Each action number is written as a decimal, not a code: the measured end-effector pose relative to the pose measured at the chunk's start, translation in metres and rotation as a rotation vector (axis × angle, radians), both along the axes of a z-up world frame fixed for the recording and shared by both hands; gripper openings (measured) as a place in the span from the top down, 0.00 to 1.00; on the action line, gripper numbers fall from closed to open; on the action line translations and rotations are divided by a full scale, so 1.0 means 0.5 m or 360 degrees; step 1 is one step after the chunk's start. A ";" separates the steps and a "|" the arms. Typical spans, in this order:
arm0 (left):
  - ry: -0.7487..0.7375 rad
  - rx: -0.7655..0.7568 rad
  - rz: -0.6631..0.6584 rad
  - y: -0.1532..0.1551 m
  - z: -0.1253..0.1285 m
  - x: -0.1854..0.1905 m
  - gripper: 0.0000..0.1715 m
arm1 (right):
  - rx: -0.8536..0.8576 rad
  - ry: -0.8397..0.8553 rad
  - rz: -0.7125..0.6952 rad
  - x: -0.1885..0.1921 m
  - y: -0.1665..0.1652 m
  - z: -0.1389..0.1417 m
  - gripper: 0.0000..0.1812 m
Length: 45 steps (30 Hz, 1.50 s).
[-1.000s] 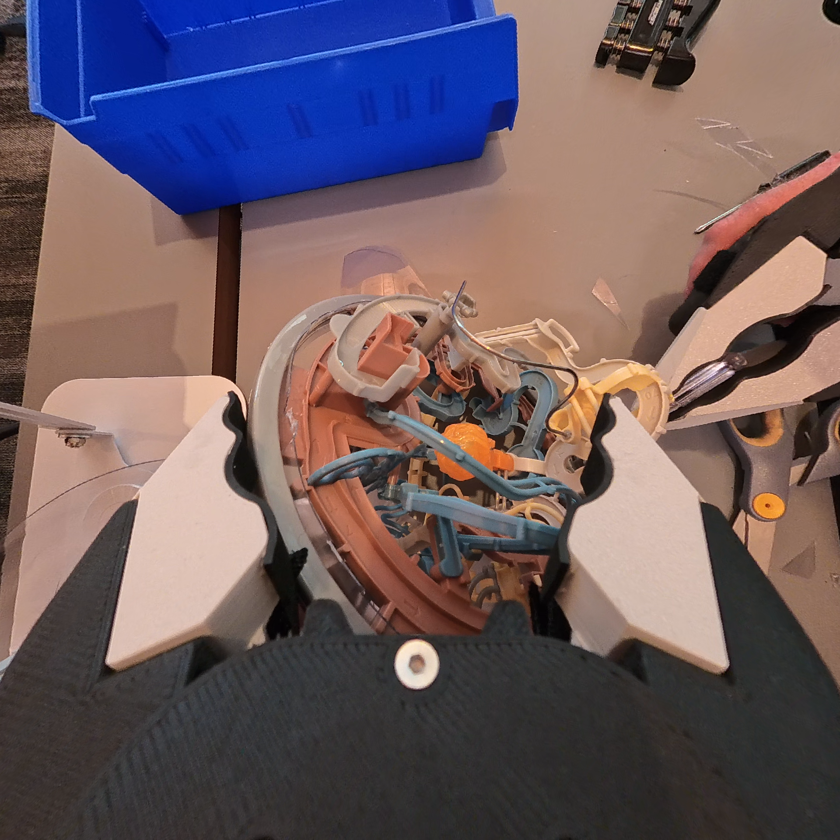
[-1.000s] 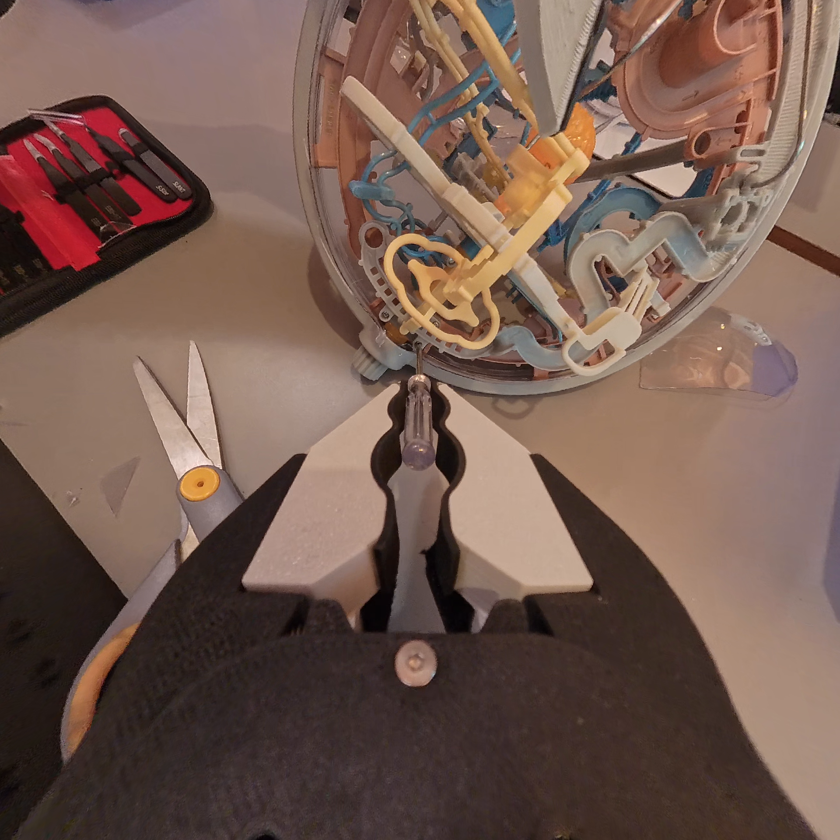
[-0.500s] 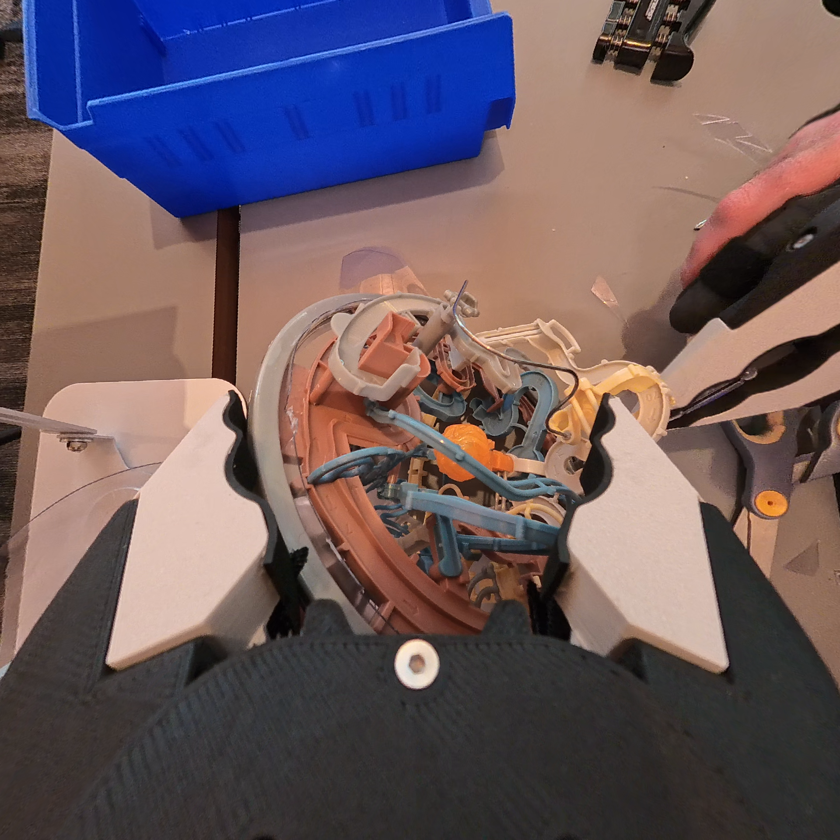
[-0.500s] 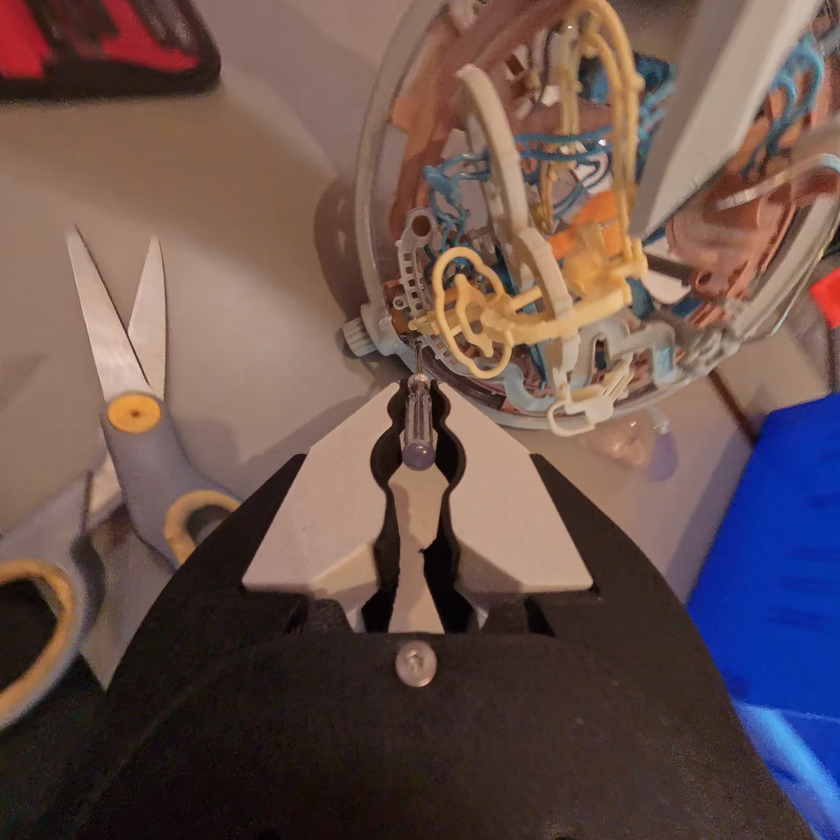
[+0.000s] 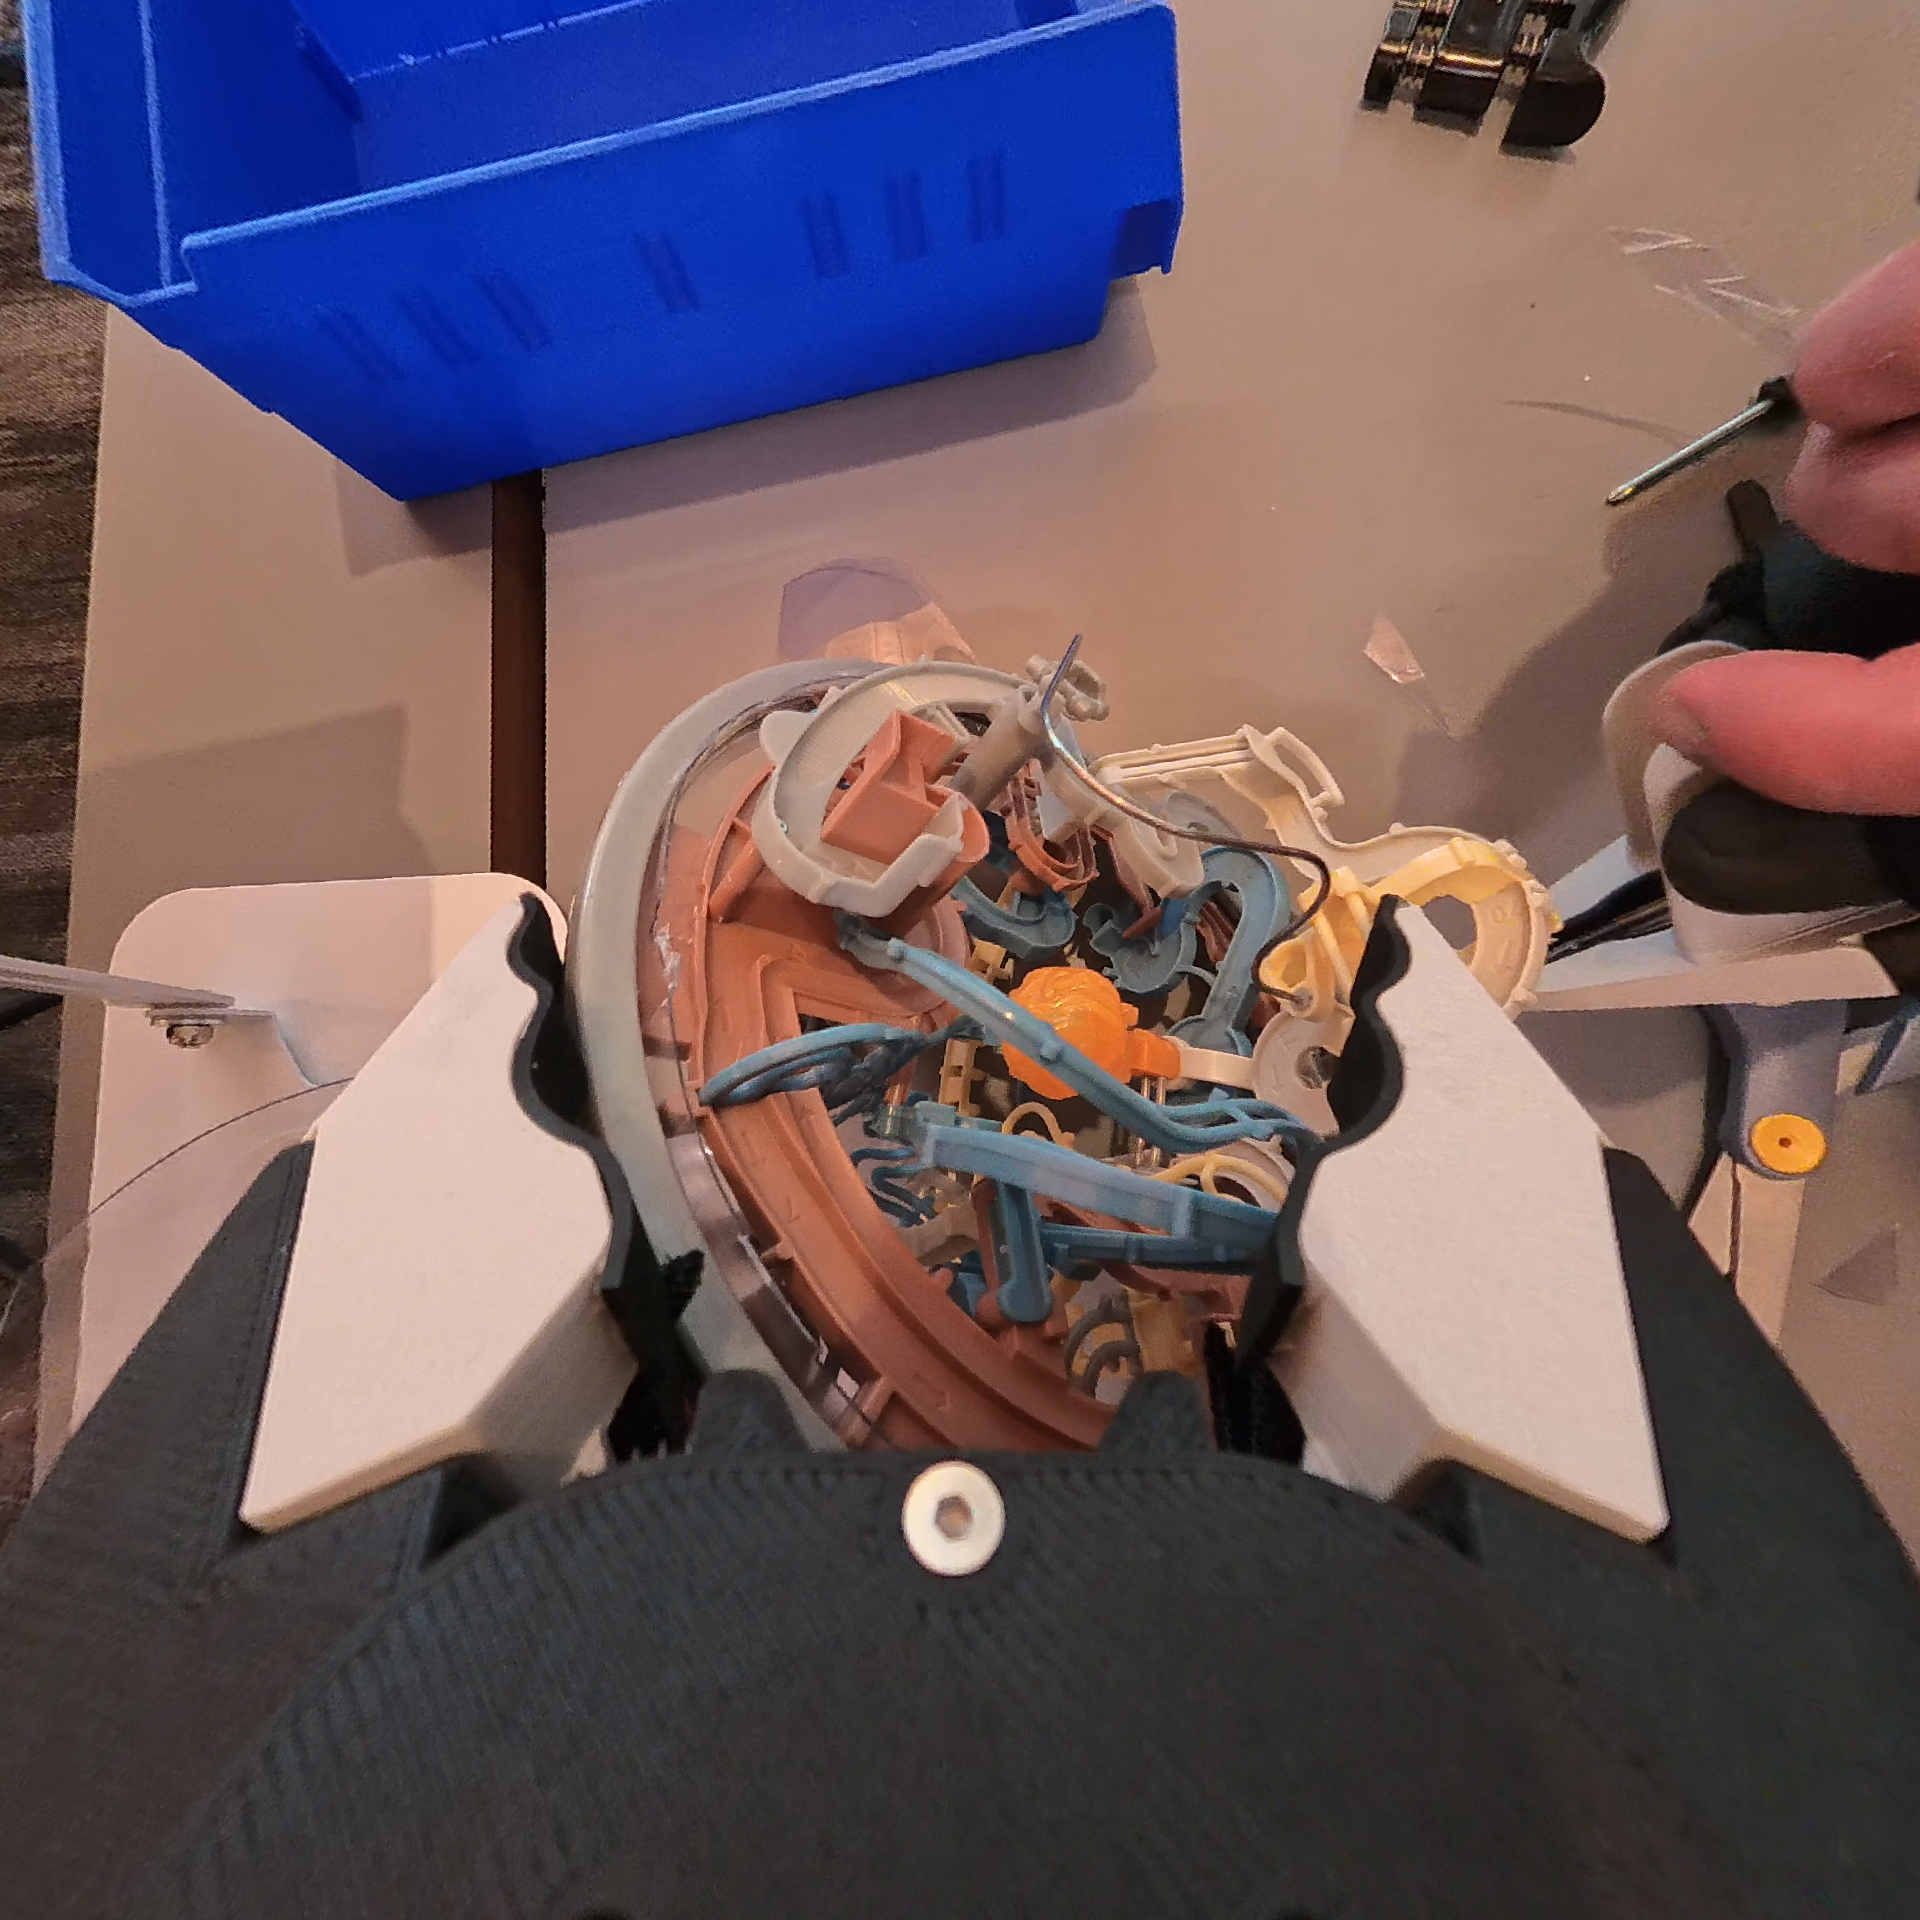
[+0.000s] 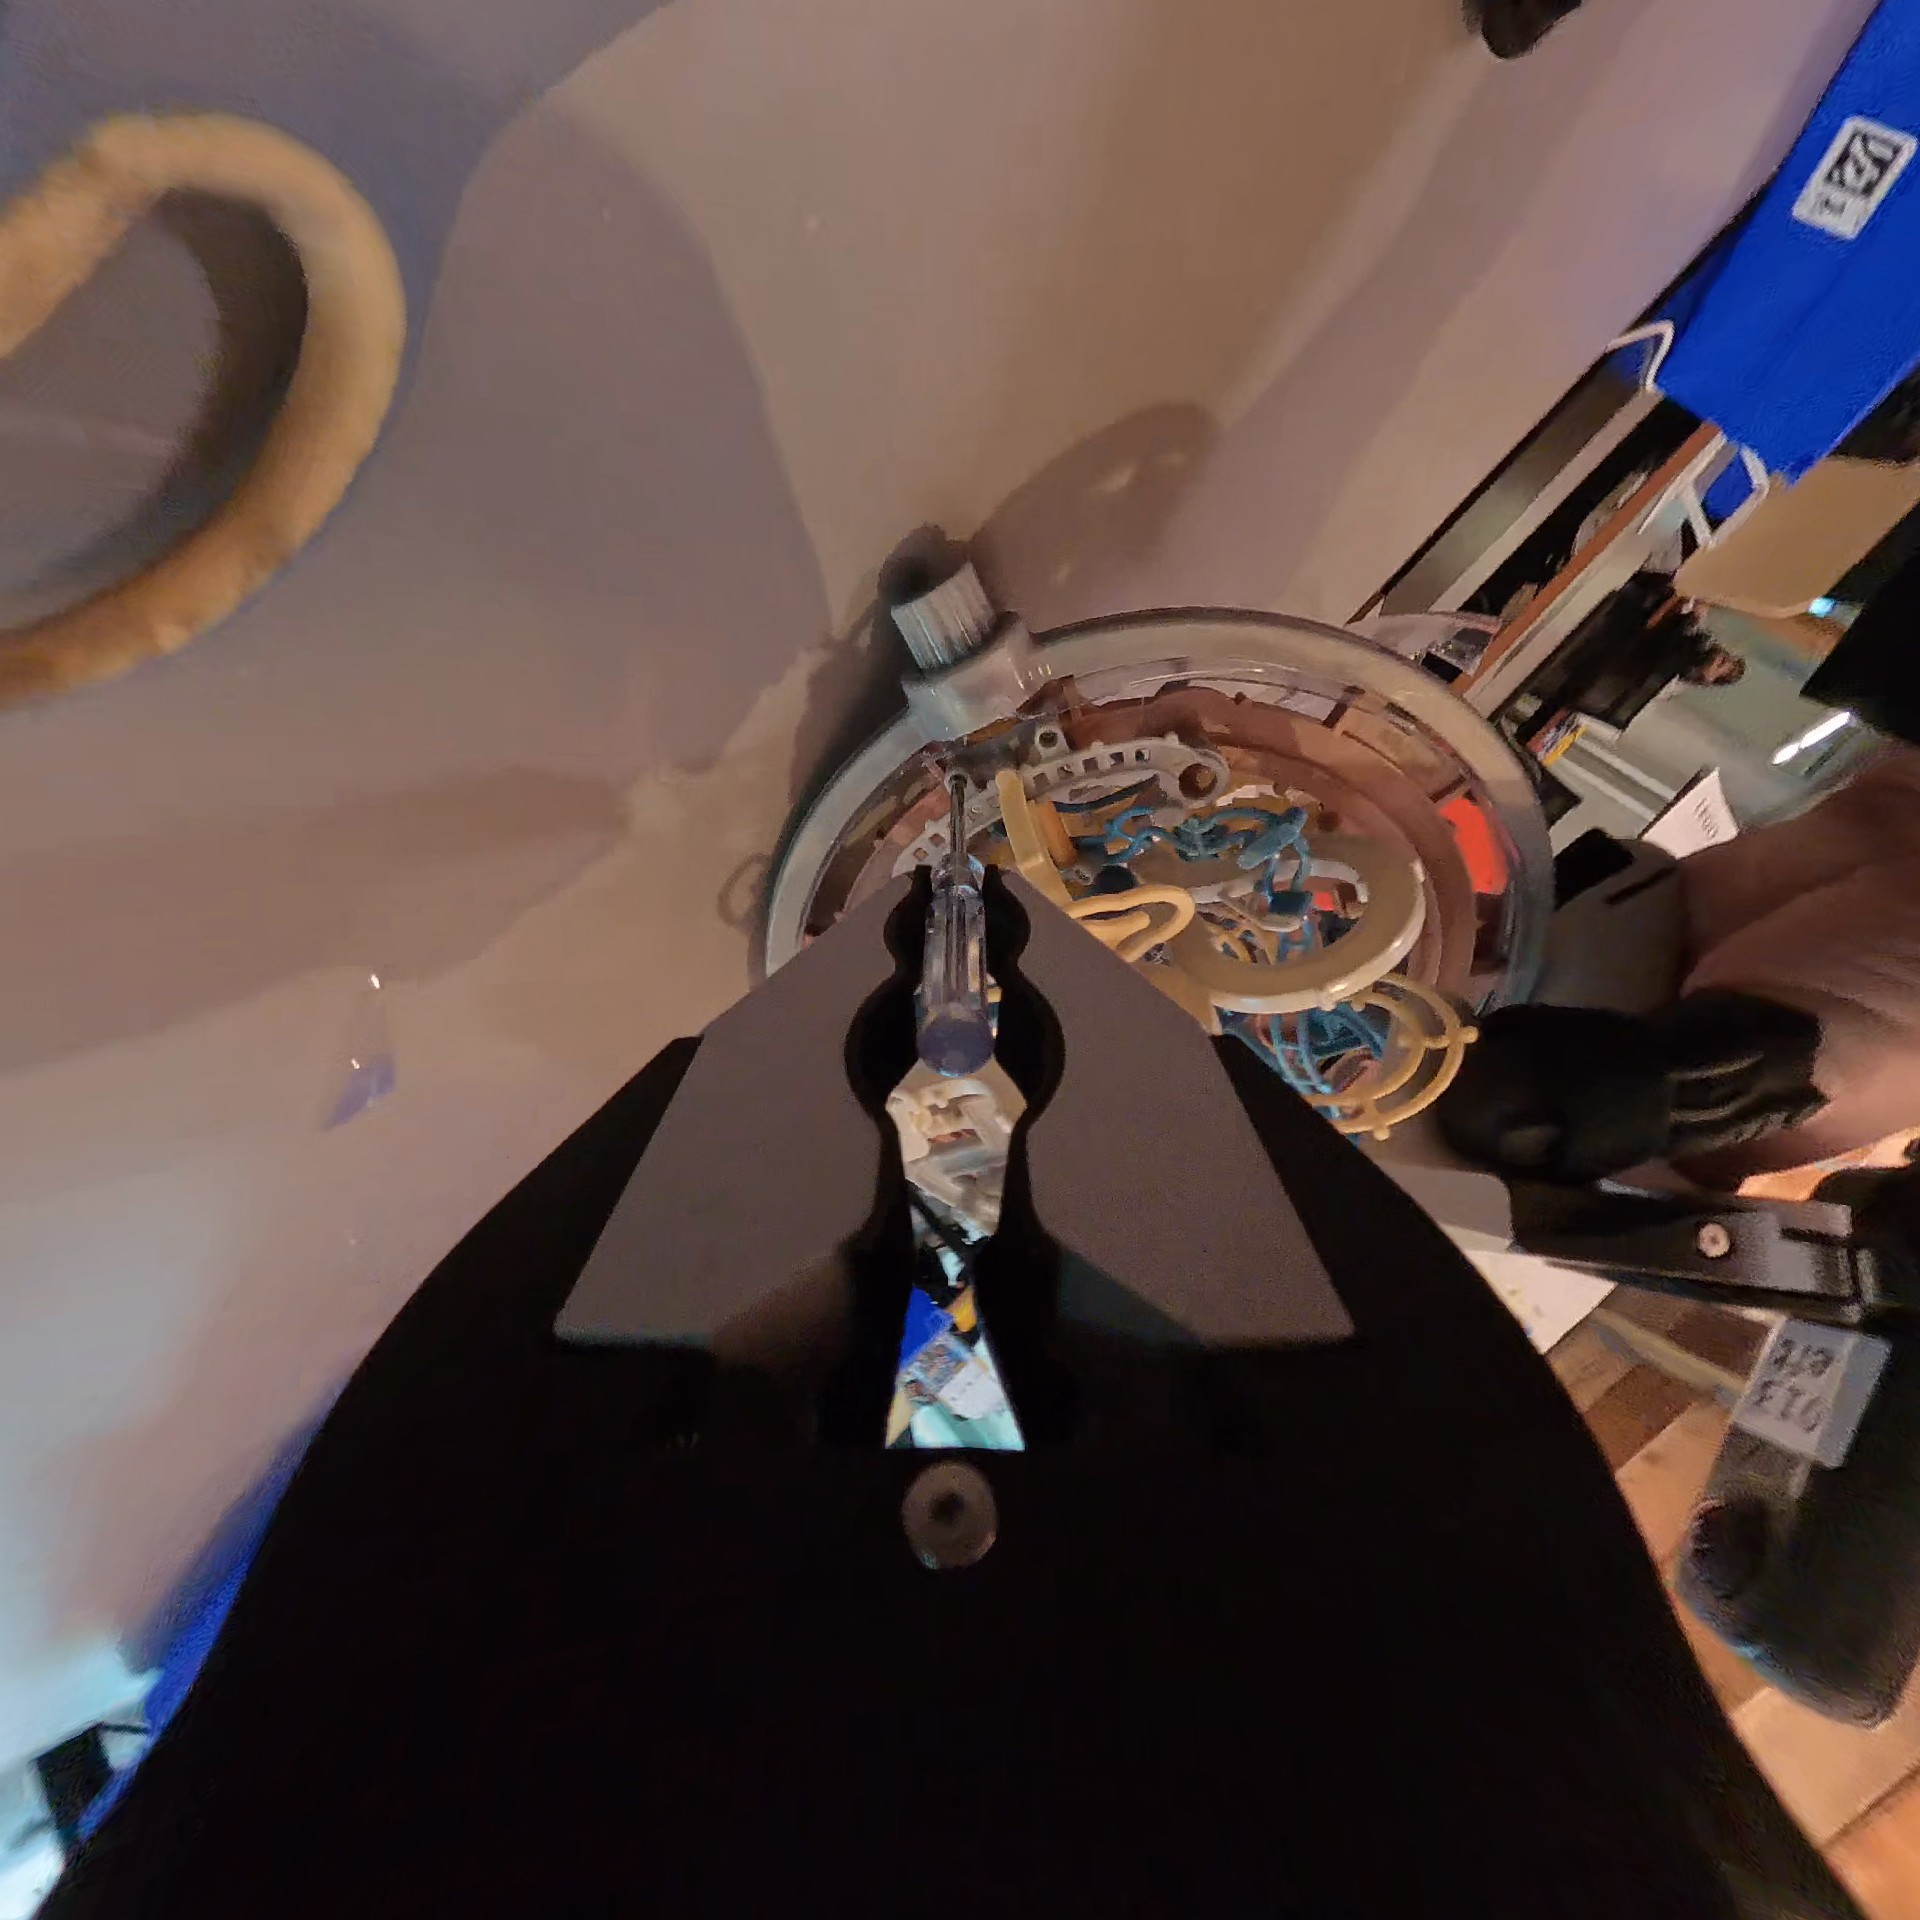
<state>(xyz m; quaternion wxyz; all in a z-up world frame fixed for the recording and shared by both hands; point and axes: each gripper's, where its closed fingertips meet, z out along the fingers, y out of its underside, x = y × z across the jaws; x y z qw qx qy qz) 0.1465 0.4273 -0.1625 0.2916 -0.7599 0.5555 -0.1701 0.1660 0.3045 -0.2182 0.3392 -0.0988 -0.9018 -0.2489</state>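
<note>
A clear plastic maze ball (image 5: 883, 1039) with brown, blue, cream and orange tracks inside stands on the tan table. My left gripper (image 5: 956, 914) is shut on it, one finger on each side of its grey rim. My right gripper (image 6: 956, 883) is shut on a small screwdriver (image 6: 956, 997) with a clear handle. The screwdriver's tip touches the ball's grey rim (image 6: 966, 717) just below a ridged knob (image 6: 935, 613). The ball (image 6: 1195, 831) fills the middle right of the right wrist view. A hand (image 5: 1829, 717) holding the right gripper shows at the right edge of the left wrist view.
A blue bin (image 5: 644, 260) stands at the back left. Scissors (image 5: 1782, 1138) lie to the right of the ball, and their tan handle loop (image 6: 208, 416) shows blurred. A black tool set (image 5: 1475, 62), a thin loose tool (image 5: 1683, 457) and clear shards (image 5: 1392, 655) lie behind. A white stand (image 5: 260, 935) is at the left.
My right gripper has swung and rolled strongly around the ball while keeping the screwdriver tip at the rim. My left gripper and the ball have stayed still.
</note>
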 end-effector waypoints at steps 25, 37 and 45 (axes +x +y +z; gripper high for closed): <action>-0.0019 0.0012 0.0022 0.001 0.002 0.007 0.16 | -0.1850 0.1521 -0.1552 0.031 -0.008 0.000 0.96; -0.0026 0.0015 0.0020 0.001 0.002 0.010 0.16 | -0.1858 0.1505 -0.1572 0.030 -0.006 -0.007 0.97; -0.0028 0.0014 0.0020 0.000 0.002 0.012 0.16 | -0.1869 0.1516 -0.1599 0.029 -0.003 -0.016 0.96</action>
